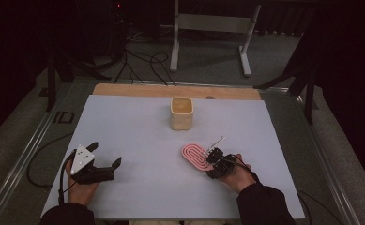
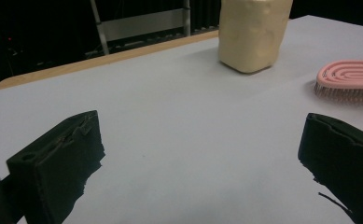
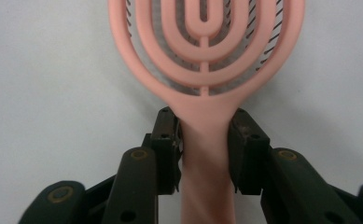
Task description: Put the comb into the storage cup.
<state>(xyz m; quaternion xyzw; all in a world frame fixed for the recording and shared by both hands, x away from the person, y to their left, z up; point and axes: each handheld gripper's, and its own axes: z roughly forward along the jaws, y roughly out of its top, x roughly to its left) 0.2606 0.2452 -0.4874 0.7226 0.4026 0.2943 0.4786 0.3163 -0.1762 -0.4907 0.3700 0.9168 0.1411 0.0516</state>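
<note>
1. the step in hand, as i judge it, is the grasp: my right gripper has its jaws closed on the neck of the pink hairbrush, one black pad pressed against each side of the handle just below the vented oval head.

2. the brush lies flat on the tabletop, bristles down, toward the near right corner; its head points away from my jaws and its handle runs back between them. in the high view the brush sits just in front of my right hand.

3. my left gripper rests near the near left corner, jaws standing wide apart with nothing between them and only bare table ahead.

4. a cream cup stands upright near the middle of the far edge, well apart from the brush.

5. the next move, i reckon, calls for a clean lift: keep the squeeze firm on the narrow neck, raise the head level so the bristles clear the surface, and watch for the handle twisting between the pads.
</note>
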